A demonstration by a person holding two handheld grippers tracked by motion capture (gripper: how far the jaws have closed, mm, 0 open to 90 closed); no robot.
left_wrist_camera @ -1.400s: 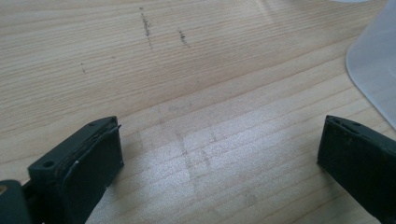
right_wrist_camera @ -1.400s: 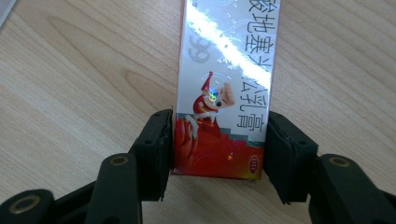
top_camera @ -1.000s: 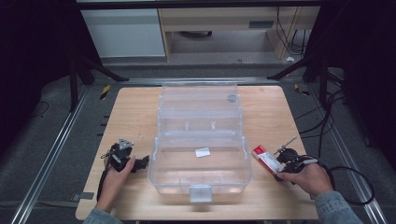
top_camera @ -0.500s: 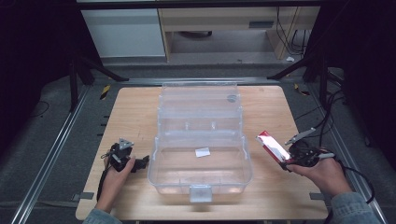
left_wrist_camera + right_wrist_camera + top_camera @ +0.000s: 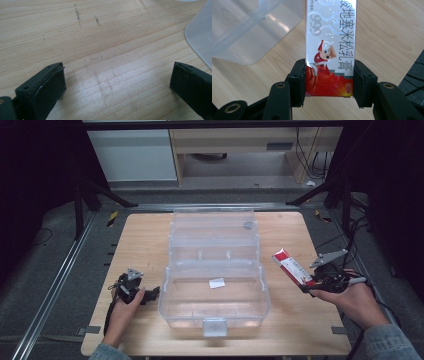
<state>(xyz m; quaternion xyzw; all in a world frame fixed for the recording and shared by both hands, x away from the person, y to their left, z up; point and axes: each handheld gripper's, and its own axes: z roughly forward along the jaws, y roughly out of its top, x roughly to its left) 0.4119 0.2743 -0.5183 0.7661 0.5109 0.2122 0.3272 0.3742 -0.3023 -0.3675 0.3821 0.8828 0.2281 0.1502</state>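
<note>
Pinched by its red bottom end alone in the right gripper [image 5: 329, 85], small carton [image 5: 330, 47] liable to pivot and strike clear bin [image 5: 215, 270] rim; left gripper [image 5: 117, 85] jaws wide, idle on tabletop [image 5: 100, 37]

Open bin [image 5: 215, 292] mid-table; bare wood either side.

The open box [image 5: 215, 270] stands on the table [image 5: 145, 240] between both grippers: right of the left gripper [image 5: 152, 293], left of the right gripper [image 5: 306, 285]. The carton [image 5: 292, 266] sits between the right gripper's jaws, above the table.
</note>
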